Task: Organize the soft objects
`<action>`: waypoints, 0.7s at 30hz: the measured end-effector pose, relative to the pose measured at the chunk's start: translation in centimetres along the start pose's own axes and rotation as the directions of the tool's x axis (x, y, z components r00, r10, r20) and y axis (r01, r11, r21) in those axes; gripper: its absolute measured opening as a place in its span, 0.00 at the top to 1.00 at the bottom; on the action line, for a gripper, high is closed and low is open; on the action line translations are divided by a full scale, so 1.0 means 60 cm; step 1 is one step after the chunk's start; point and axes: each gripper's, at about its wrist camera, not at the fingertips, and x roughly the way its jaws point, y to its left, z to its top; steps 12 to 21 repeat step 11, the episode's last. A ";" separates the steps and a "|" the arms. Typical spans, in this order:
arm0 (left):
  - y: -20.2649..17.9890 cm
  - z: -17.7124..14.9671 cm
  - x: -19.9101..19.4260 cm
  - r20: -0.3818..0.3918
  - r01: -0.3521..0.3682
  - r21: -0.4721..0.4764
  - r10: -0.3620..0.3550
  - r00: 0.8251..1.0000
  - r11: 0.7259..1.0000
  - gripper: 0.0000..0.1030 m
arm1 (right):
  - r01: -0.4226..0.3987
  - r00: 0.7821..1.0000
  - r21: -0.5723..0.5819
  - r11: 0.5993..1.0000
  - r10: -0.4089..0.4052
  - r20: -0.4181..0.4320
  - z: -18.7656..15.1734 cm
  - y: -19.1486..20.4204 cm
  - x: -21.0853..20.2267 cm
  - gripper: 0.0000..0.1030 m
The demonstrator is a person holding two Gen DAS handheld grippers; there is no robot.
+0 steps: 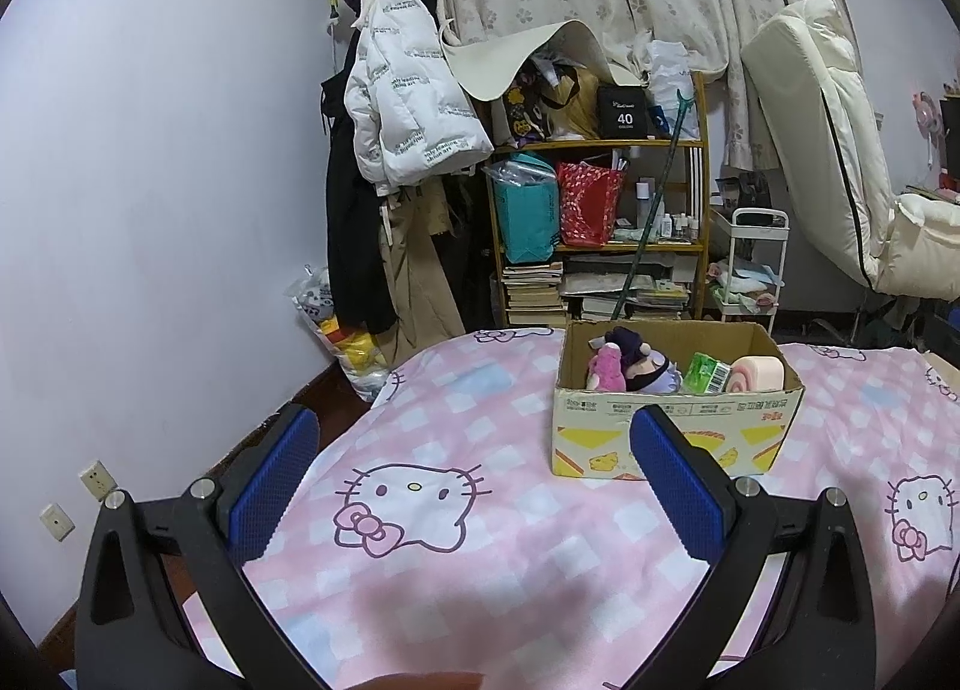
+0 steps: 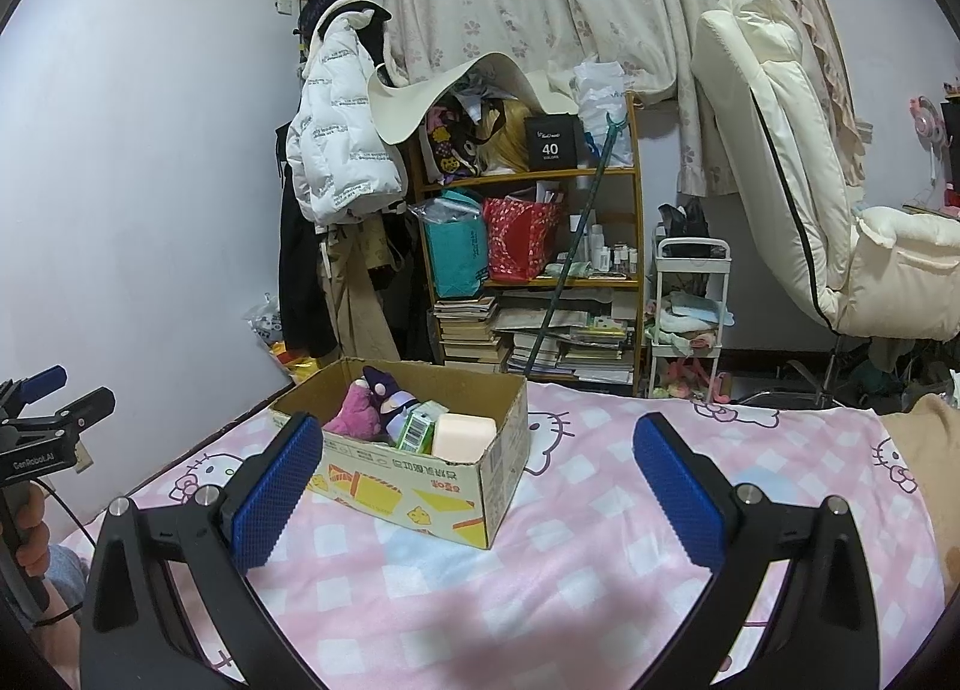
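both claws (image 1: pixel 474 480) (image 2: pixel 474 486) gape empty, cardboard box (image 1: pixel 678 420) just ahead.

Dim, cool indoor light; soft shadows on pink checked bedsheet (image 1: pixel 480 570). Strong fisheye bending, black vignette corners. Near foreground blurred.

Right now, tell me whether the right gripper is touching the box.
Apart. In the right wrist view the right gripper is open and empty, with bedsheet showing between its fingers and the box.
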 end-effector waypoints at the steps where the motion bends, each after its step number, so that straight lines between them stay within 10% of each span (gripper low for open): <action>1: 0.000 0.000 0.001 -0.002 -0.003 0.001 0.003 1.000 1.000 0.01 | 0.000 1.000 0.001 1.000 0.000 -0.004 -0.001 -0.001 0.001 0.00; 21: 0.000 0.000 0.004 -0.008 -0.001 -0.002 0.001 1.000 1.000 0.01 | -0.002 1.000 0.006 1.000 0.002 -0.011 -0.010 -0.006 0.003 0.00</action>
